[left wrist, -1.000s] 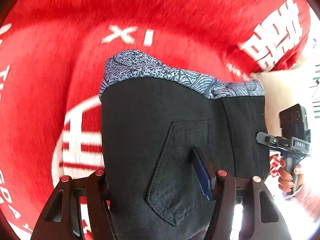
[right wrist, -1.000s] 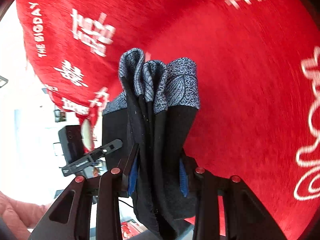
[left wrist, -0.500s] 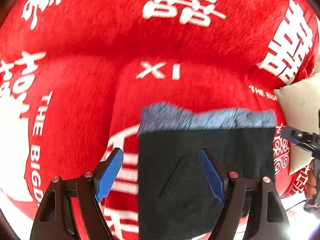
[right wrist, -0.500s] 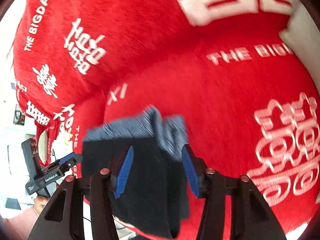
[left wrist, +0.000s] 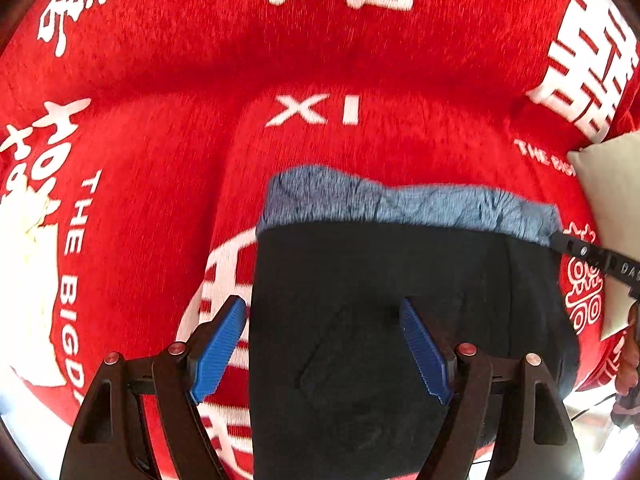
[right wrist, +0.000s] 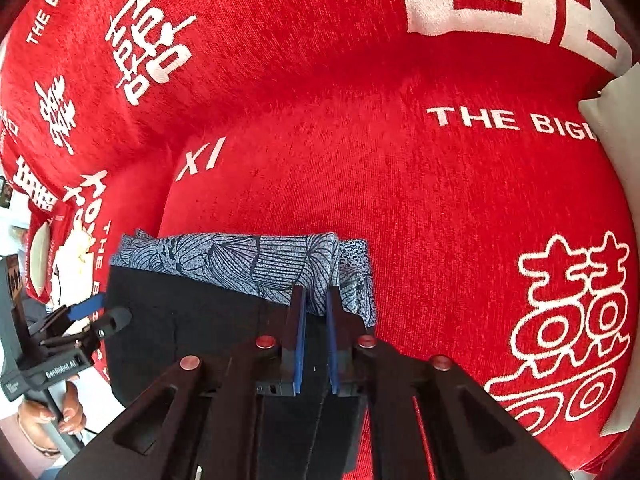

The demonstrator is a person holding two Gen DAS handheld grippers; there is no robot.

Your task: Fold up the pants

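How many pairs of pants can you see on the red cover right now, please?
1: the folded black pants with a blue patterned waistband lie on the red cover, between the left gripper and the right gripper. Nothing suggests another pair underneath.

A red plush sofa cover (left wrist: 168,152) printed with white Chinese characters and the words "THE BIGDAY" (only partly readable at the edges) fills both views, with a pale cream cushion (left wrist: 612,200) lying at its right edge.
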